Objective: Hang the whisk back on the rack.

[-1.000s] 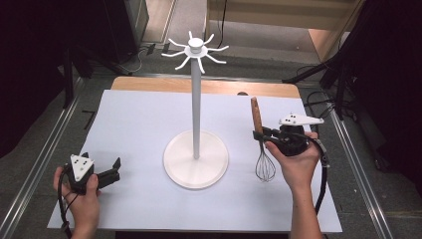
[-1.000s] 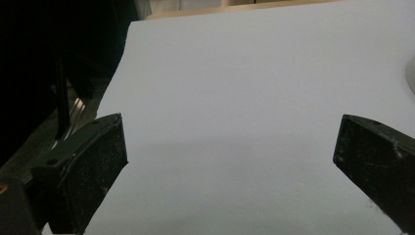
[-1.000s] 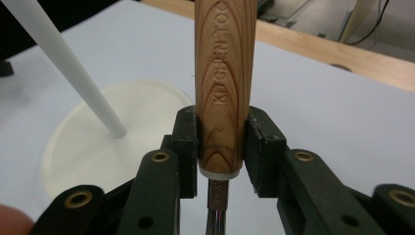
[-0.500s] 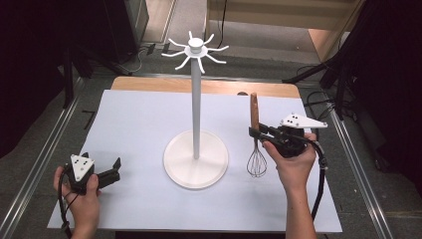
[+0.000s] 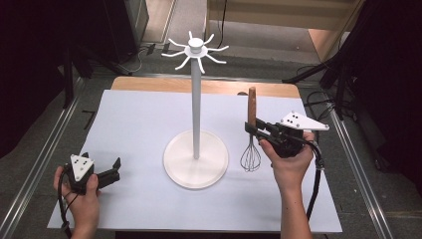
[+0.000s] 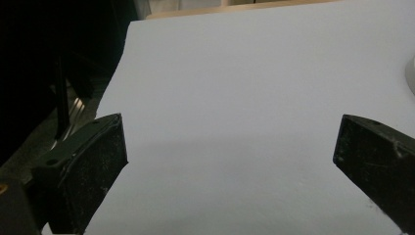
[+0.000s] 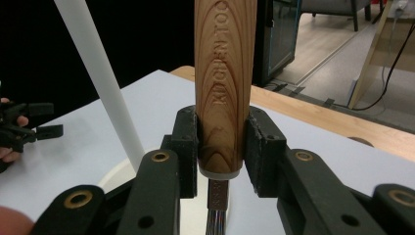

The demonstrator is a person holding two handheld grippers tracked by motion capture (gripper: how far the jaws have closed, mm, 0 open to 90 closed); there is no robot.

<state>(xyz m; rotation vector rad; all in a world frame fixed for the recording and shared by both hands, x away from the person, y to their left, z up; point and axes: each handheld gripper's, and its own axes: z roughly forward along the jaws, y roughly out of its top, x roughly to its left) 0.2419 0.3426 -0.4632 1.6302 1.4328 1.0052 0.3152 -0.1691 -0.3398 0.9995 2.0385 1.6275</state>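
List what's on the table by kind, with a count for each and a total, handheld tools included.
Whisk, wooden handle, held upright in the right tool: 1
White stand with hook arms on top: 1
White table cover: 1
Handheld tools, right plus left tool: 2
Total: 5

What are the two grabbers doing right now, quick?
Left gripper: open, holding nothing, low over the white table.
Right gripper: closed on the whisk by its wooden handle, whisk upright, wires down.
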